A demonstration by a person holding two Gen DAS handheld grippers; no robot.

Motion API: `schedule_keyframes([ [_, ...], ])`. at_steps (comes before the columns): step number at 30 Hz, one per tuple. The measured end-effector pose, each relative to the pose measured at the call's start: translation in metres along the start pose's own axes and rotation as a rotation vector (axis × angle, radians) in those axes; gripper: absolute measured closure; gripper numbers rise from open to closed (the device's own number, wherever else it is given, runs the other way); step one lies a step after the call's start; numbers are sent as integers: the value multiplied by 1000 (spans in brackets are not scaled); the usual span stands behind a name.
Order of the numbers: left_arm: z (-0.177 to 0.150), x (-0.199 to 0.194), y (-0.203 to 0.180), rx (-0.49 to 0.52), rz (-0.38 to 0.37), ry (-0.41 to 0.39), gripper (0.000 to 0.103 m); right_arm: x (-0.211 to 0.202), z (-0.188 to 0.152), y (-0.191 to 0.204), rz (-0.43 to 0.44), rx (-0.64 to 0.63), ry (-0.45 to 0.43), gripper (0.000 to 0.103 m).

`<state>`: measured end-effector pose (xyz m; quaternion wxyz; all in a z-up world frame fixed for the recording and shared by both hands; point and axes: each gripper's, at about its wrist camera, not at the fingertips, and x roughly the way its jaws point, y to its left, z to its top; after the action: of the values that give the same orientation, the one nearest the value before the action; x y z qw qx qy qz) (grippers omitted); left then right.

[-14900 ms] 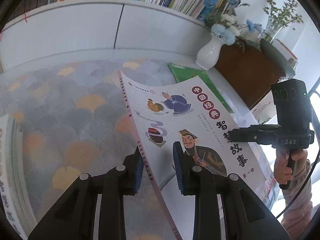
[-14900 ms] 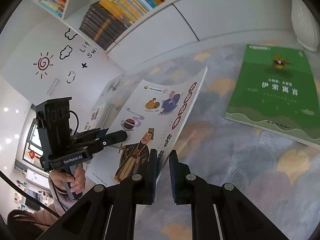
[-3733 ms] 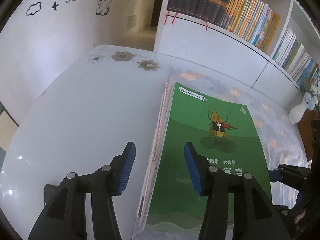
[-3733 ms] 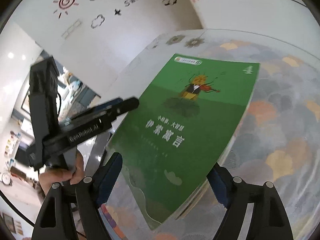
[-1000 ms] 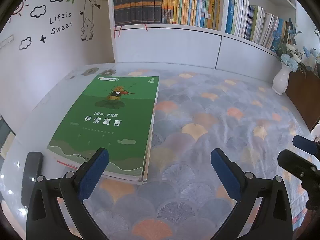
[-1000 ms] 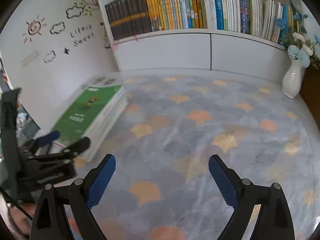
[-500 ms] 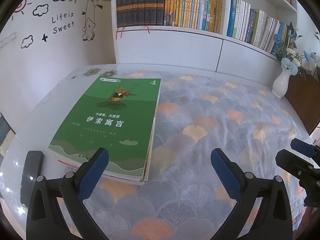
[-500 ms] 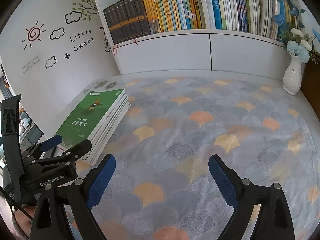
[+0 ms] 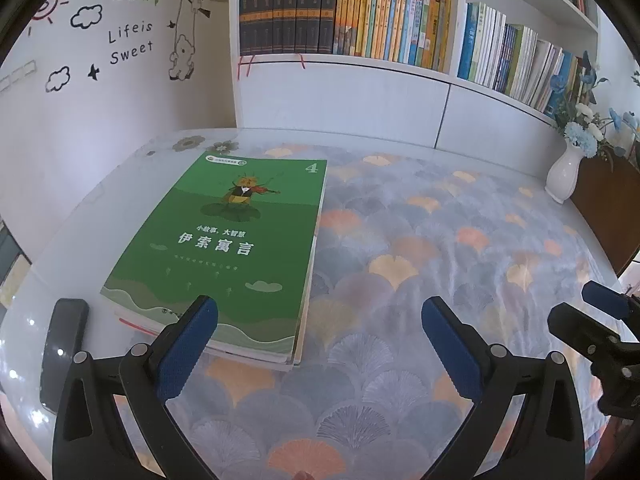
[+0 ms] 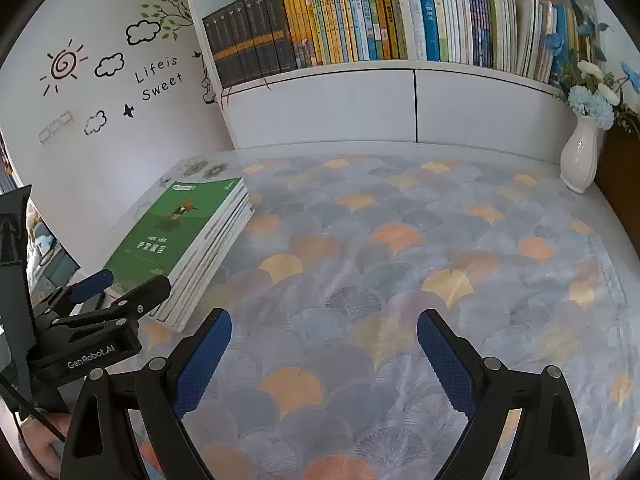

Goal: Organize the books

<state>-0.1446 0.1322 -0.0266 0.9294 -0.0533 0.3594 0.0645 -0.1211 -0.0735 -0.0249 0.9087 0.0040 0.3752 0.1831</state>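
A stack of several thin books topped by a green cover (image 9: pixel 228 240) lies flat at the table's left side; the right wrist view shows the same stack (image 10: pixel 188 232) with its page edges facing right. My left gripper (image 9: pixel 320 336) stands wide open above the patterned cloth, its left finger just in front of the stack's near edge, holding nothing. My right gripper (image 10: pixel 324 356) is also wide open and empty over the middle of the table. The left gripper (image 10: pixel 116 284) appears in the right wrist view near the stack's near end.
A white vase with blue flowers (image 9: pixel 564 176) stands at the table's far right beside a brown box (image 9: pixel 604 208). A bookshelf (image 9: pixel 360 36) full of upright books runs along the back wall. A dark phone-like object (image 9: pixel 60 352) lies at the near left edge.
Both views have lifted slightly since half a second ago. The stack has not moved, and both grippers stay wide open.
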Motion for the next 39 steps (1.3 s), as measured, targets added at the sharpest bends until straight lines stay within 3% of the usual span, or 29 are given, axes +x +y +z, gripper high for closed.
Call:
schedule_keyframes([
  [16, -3, 7, 0, -8, -15, 30, 1, 4, -1, 6, 6, -18, 14, 10],
  [30, -5, 4, -7, 38, 19, 19, 1, 4, -2, 9, 6, -24, 19, 10],
  [36, -5, 4, -12, 63, 55, 13, 1, 5, -5, 15, 2, -39, 33, 10],
  [39, -5, 5, -18, 93, 124, 17, 1, 4, -6, 16, 2, -42, 35, 10],
])
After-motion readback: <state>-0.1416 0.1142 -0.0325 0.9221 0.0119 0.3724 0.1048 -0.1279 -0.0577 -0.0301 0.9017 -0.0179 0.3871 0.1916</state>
